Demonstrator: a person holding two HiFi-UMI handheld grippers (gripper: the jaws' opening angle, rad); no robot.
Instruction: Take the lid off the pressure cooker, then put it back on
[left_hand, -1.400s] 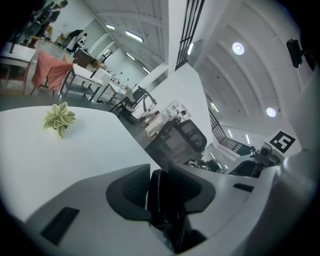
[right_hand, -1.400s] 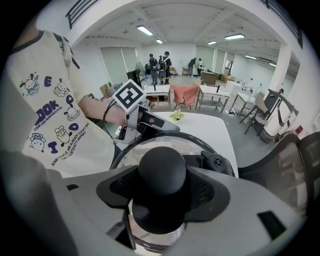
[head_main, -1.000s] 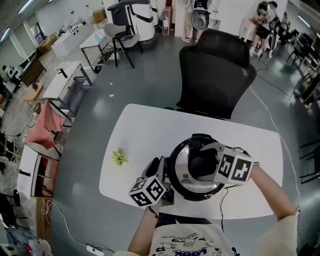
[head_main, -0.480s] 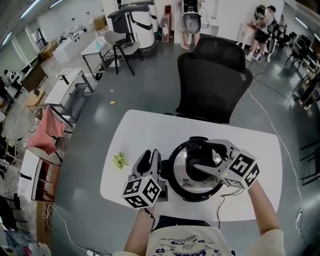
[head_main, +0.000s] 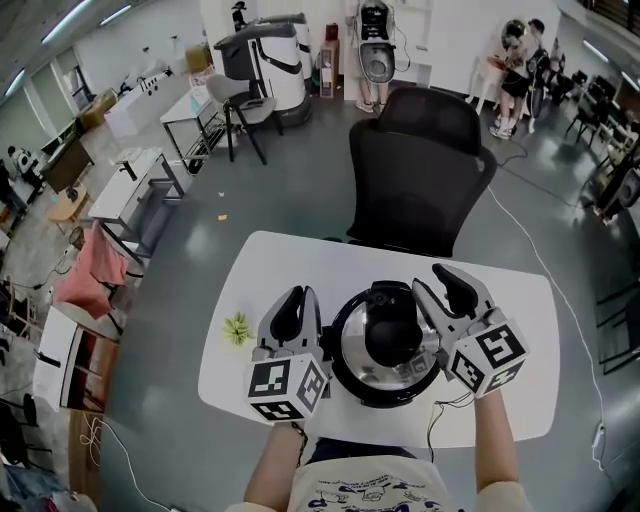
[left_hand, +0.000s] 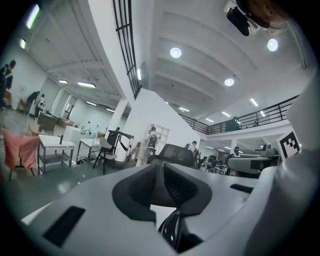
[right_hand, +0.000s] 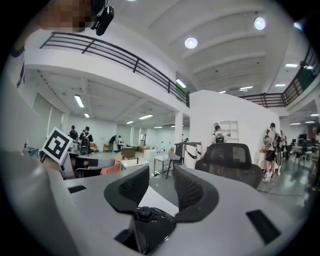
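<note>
- A white table (head_main: 500, 290) stands in a big open workshop, with a black chair (head_main: 420, 170) behind it.
- The cooker (head_main: 385, 399) sits mid-table with its lid (head_main: 358, 350) on, and the lid hides the pot's body.
- The left gripper (head_main: 297, 298) hangs just left of the cooker. Its jaws have just been closing and stand nearly together, with nothing between them.
- The right gripper (head_main: 442, 282) hangs just right of the cooker. Its jaws have just been closing to a narrow gap and are also empty.
- The marker cubes (head_main: 285, 388) cover the person's grip on each tool.
- A small green thing (head_main: 238, 328) lies near the table's left edge, too small to identify.
</note>
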